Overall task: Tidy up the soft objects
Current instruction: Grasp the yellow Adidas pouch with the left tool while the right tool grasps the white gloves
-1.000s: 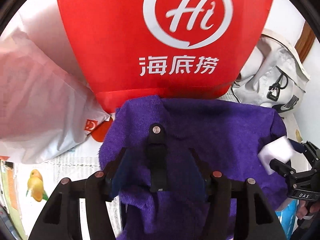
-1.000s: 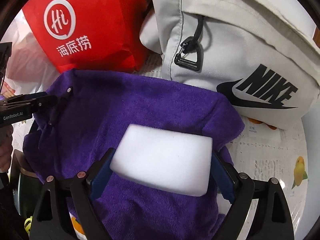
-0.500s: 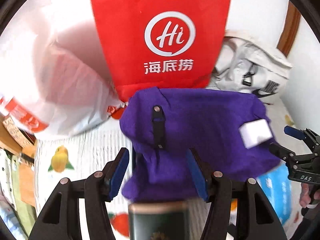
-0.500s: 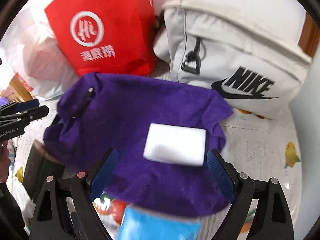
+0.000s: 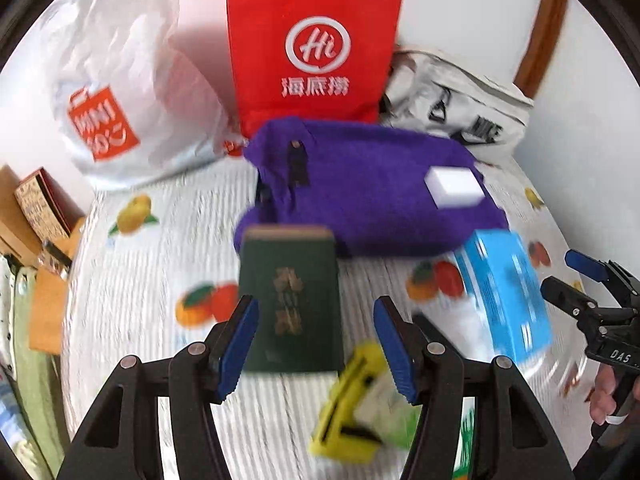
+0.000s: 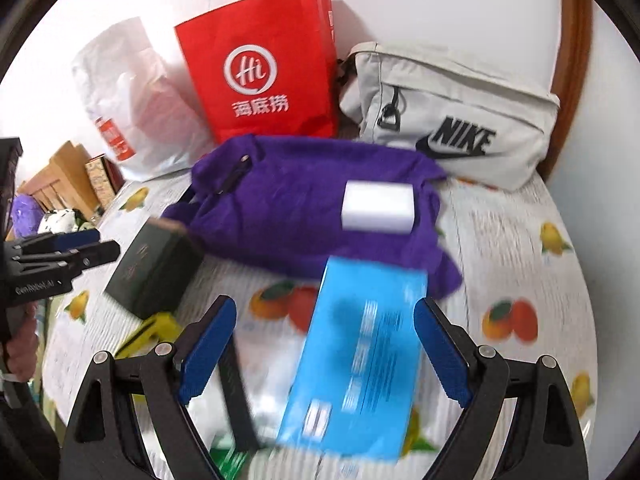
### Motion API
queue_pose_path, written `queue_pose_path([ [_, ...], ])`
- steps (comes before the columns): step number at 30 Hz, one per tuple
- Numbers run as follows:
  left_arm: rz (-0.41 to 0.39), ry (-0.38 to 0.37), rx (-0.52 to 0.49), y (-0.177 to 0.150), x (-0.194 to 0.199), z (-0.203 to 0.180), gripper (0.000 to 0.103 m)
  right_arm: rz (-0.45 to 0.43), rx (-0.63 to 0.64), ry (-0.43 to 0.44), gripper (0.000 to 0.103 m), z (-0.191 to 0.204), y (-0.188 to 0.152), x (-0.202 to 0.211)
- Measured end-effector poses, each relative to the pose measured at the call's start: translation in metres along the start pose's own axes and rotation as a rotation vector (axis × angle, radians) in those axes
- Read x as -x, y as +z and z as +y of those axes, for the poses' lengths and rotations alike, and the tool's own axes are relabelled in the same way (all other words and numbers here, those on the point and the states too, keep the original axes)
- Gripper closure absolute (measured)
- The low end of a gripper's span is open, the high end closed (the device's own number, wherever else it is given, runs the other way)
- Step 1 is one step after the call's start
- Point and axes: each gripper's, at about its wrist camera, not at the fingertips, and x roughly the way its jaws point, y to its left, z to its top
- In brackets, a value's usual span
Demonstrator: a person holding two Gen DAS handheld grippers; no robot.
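Note:
A purple towel [image 5: 372, 188] [image 6: 304, 208] lies bunched on the fruit-print tablecloth [image 5: 152, 280] in front of the bags. A white sponge block [image 5: 454, 184] [image 6: 378, 208] rests on its right part. My left gripper [image 5: 316, 344] is open and empty, back from the towel and above a dark green box [image 5: 292, 300]. My right gripper [image 6: 324, 352] is open and empty, above a blue box [image 6: 360, 352]. Each gripper also shows at the edge of the other's view: right gripper [image 5: 576, 280], left gripper [image 6: 84, 244].
A red paper bag [image 5: 312, 52] [image 6: 260, 68], a white plastic bag [image 5: 120, 92] and a grey Nike bag [image 6: 452, 120] stand along the wall. A yellow-green package [image 5: 360, 396] lies near the front. Brown boxes [image 5: 36, 208] sit at the left edge.
Both grippers have pulled back from the towel. The right one let go of the white sponge, which stays on the towel. The green, blue and yellow items came into view.

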Motion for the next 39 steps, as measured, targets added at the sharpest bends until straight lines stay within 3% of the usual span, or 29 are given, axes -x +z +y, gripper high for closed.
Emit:
queue_pose_path([
  [6, 0.030, -0.014, 0.002, -0.047, 0.001, 0.002, 0.045, -0.026, -0.025, 0.017, 0.013, 0.003, -0.045, 0.033],
  [10, 0.054, -0.068, 0.013, -0.068, -0.008, 0.006, 0.045, -0.028, -0.093, 0.039, 0.013, -0.005, -0.071, 0.044],
  [15, 0.080, -0.089, -0.006, -0.081, -0.025, 0.006, 0.046, -0.008, -0.177, 0.046, 0.013, -0.017, -0.098, 0.043],
  [20, 0.089, -0.137, -0.001, -0.090, -0.034, 0.011, 0.055, 0.018, -0.201, 0.024, 0.013, -0.021, -0.118, 0.040],
  [28, 0.082, -0.189, -0.006, -0.096, -0.045, 0.009, 0.074, 0.049, -0.190, 0.042, 0.013, -0.012, -0.124, 0.030],
  [32, 0.034, -0.223, -0.001, -0.094, -0.024, 0.011, 0.082, 0.049, -0.157, 0.060, 0.013, 0.000, -0.125, 0.029],
  [39, -0.034, -0.165, -0.032, -0.102, 0.014, 0.017, 0.086, 0.062, -0.130, 0.129, 0.013, 0.021, -0.131, 0.020],
])
